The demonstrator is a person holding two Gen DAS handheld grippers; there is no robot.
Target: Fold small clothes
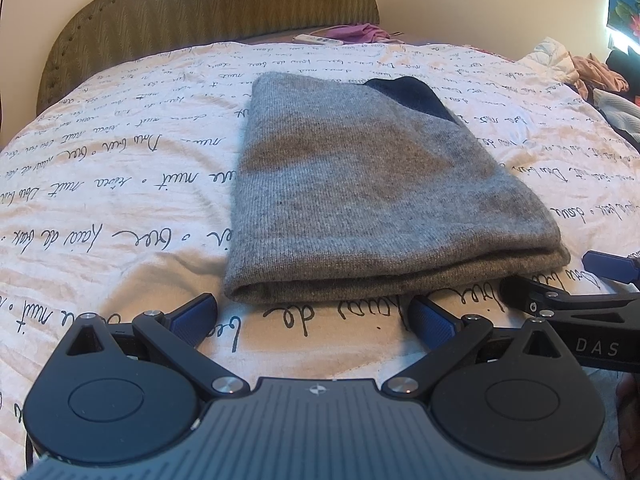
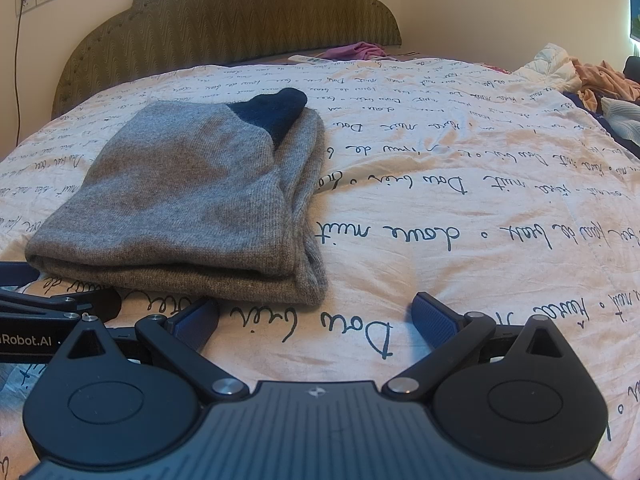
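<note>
A grey knit garment (image 1: pixel 360 184) with a dark navy patch (image 1: pixel 412 94) at its far end lies folded in a thick rectangle on the bed. It also shows in the right wrist view (image 2: pixel 192 200), to the left. My left gripper (image 1: pixel 312 316) is open and empty, just short of the garment's near folded edge. My right gripper (image 2: pixel 316 316) is open and empty, over the quilt near the garment's near right corner. The right gripper also shows at the right edge of the left wrist view (image 1: pixel 560 280).
The bed has a pale quilt (image 2: pixel 460 220) printed with dark handwriting. A padded olive headboard (image 1: pixel 224 4) stands at the far end. A purple cloth (image 1: pixel 360 34) and a remote lie by it. A heap of clothes (image 2: pixel 592 84) sits at the right edge.
</note>
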